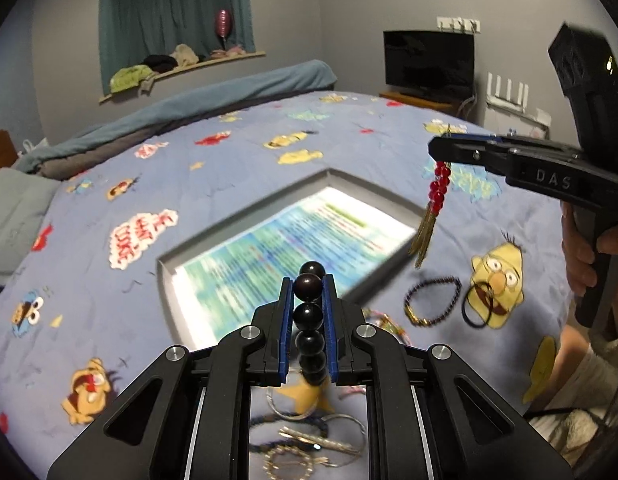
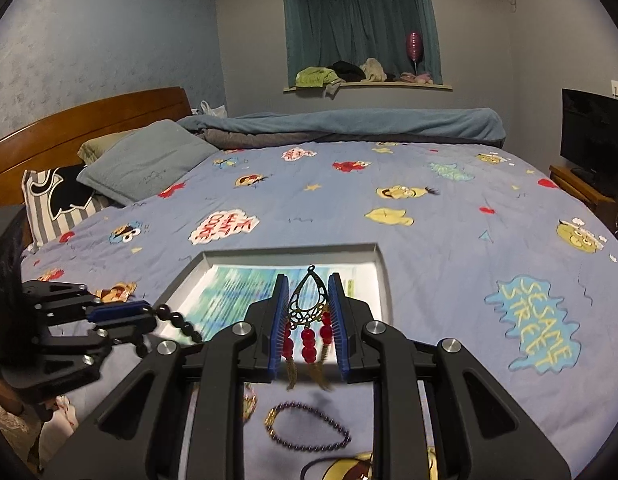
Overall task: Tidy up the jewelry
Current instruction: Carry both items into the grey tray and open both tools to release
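My left gripper is shut on a string of large black beads and holds it above the bed, near the grey tray. It also shows in the right wrist view with the black beads hanging from it. My right gripper is shut on a gold filigree earring with red beads and tassels, above the near edge of the tray. In the left wrist view the right gripper dangles the earring over the tray's right corner.
A dark beaded bracelet and a black hair tie lie on the blue cartoon bedspread right of the tray. Hoops, chains and clips are piled beneath my left gripper. The bracelet lies under my right gripper. Pillows and a TV stand beyond.
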`<state>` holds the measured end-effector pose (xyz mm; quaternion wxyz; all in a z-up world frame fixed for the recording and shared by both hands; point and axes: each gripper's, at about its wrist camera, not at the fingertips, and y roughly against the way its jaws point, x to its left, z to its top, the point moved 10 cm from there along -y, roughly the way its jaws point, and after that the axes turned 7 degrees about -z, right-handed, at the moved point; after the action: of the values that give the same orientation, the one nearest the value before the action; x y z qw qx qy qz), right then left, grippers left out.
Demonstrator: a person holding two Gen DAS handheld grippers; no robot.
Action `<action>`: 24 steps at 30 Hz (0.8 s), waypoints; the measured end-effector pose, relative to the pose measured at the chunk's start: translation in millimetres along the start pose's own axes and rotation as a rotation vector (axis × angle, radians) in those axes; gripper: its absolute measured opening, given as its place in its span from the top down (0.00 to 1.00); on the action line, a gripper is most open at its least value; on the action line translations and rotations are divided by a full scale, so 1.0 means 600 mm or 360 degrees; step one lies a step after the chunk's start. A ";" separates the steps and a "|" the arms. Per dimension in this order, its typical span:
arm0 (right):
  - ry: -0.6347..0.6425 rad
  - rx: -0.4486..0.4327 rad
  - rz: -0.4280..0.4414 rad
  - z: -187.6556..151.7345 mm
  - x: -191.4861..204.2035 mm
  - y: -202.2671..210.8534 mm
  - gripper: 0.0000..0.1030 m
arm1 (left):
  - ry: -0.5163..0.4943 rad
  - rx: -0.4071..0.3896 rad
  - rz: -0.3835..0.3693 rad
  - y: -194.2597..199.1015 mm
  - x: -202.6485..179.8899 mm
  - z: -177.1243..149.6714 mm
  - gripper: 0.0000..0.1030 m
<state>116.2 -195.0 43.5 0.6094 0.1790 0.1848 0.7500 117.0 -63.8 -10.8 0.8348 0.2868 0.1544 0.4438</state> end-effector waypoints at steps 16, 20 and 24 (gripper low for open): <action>-0.0014 0.0095 -0.0092 0.051 -0.029 -0.107 0.80 | 0.0088 0.0058 0.0135 -0.048 0.125 0.063 0.85; -0.0010 0.0199 -0.0107 0.035 -0.028 -0.158 0.80 | 0.0122 0.0107 0.0140 -0.083 0.148 0.056 0.85; 0.0005 0.0288 -0.0146 0.017 -0.028 -0.208 0.80 | 0.0125 0.0179 0.0163 -0.126 0.171 0.045 0.85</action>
<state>230.1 -187.5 -10.5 0.6242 0.2235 0.2605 0.7018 237.5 -21.1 -36.5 0.7868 0.3233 0.1969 0.4876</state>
